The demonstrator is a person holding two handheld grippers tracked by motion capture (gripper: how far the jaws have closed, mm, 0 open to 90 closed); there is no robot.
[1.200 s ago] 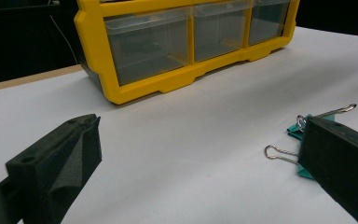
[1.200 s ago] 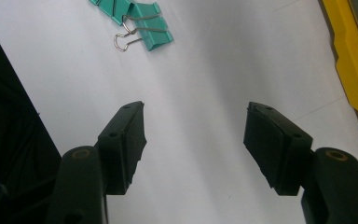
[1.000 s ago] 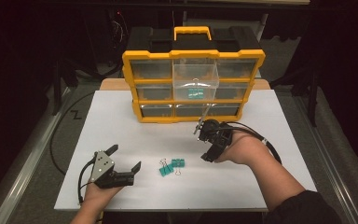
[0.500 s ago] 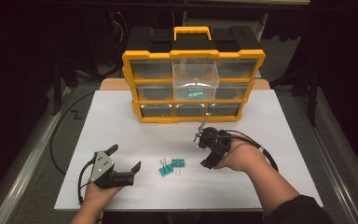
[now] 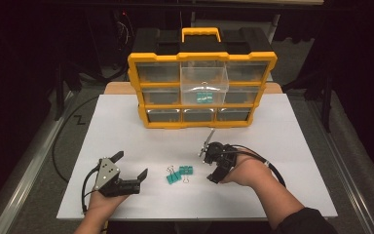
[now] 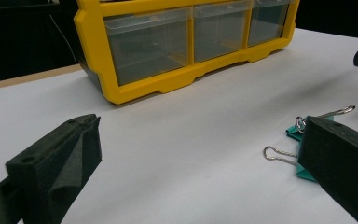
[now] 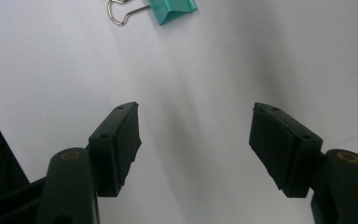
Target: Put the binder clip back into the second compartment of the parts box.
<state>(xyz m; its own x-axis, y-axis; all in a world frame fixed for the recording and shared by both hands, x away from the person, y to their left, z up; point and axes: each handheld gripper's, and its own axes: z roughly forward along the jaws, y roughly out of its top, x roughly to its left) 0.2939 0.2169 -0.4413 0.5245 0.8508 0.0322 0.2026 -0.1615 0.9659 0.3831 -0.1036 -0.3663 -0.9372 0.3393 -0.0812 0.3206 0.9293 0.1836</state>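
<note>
We see two hands reaching in from the near edge of a white tabletop point(image 5: 126, 131), each holding tongs. Two teal binder clips point(image 5: 179, 173) lie side by side on the tabletop, and we place everything else by them.

The left tongs point(image 5: 130, 165) sit to the left of the clips, held low with the hand resting at the tabletop's near edge and the tips aimed toward the clips. Their jaws stand wide apart with nothing between them. In the left gripper view one jaw covers part of the nearer clip, so we make out just a teal corner and the wire handles.

The right tongs point(image 5: 214, 168) are just to the right of the clips, tilted steeply down toward the tabletop, the forearm coming in at a slant. Their jaws are apart and empty above bare white surface. In the right gripper view one clip point(image 7: 168, 10) is cut off by the top edge.

Beyond the clips stands a yellow drawer organizer point(image 5: 141, 87). Its centre drawer point(image 5: 204, 80) is pulled out and holds what look like more teal clips, though they are too small for us to count.
</note>
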